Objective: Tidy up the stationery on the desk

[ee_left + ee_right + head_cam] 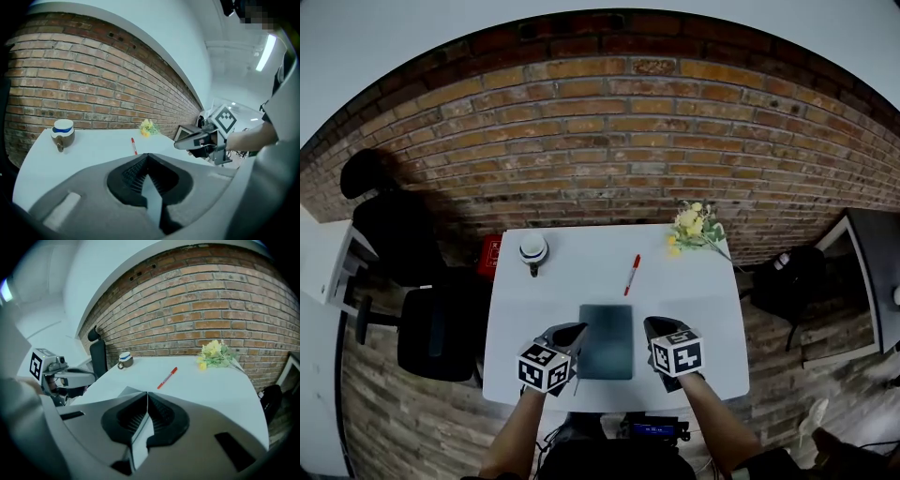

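Jaws are standing fully together on both units, gripping nothing. Left gripper (566,335) and right gripper (658,329) are hovering at the near edge of the desk (703,300), flanking a dark notebook (607,340). Red pen (632,275) is lying loose at mid-desk, toward the far edge. Mug (533,250) is sitting near the far left corner; flowers (696,228) are lying at the far right corner. Risk, as judged: the slim pen rolling or skidding away, should jaws be coming down off-centre.
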Demonstrator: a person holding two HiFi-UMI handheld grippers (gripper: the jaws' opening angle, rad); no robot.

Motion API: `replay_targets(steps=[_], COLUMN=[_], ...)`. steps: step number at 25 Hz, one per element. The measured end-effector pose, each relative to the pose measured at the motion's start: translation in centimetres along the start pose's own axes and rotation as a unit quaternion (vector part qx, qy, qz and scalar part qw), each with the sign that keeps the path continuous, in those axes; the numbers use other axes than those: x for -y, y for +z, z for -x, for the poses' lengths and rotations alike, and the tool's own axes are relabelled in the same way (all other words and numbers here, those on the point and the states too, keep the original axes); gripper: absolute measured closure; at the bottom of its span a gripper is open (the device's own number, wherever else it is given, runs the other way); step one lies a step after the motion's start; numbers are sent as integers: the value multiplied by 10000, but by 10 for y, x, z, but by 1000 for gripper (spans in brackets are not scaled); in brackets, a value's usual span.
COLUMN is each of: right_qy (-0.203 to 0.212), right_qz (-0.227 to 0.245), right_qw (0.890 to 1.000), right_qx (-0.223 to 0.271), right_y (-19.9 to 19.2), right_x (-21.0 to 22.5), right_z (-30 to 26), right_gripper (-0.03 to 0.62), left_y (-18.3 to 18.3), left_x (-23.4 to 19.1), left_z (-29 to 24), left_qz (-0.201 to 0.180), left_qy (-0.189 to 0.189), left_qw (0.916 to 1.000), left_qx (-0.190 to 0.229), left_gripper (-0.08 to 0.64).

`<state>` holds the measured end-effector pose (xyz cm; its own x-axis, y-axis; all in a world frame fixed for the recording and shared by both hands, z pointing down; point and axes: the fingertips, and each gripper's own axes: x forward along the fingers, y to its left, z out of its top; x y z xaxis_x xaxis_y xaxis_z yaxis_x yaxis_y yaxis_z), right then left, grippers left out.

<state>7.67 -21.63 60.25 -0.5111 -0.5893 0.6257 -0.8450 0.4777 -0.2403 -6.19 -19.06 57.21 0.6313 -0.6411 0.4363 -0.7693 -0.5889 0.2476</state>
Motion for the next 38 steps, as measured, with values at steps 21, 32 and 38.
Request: replay_targets(steps=[21, 32, 38], right_qy=[-1433, -1636, -1479], right_qz=[-583, -516, -190], right_qw=[9853, 9791, 9843], right_qx=[-720, -1093, -941], right_y=[14, 9, 19], right_x=[46, 59, 53], right_z=[-164, -173, -151], right_gripper=[486, 545, 548], left_y=[-23, -33, -26], left_x=[-62, -75, -64], left_z=[-42, -43, -39], left_qz=[272, 365, 336], left_qy=[-778, -725, -685], left_qw=[9957, 9955, 9963], left_qx=[-420, -496, -399], left_gripper=[548, 548, 549])
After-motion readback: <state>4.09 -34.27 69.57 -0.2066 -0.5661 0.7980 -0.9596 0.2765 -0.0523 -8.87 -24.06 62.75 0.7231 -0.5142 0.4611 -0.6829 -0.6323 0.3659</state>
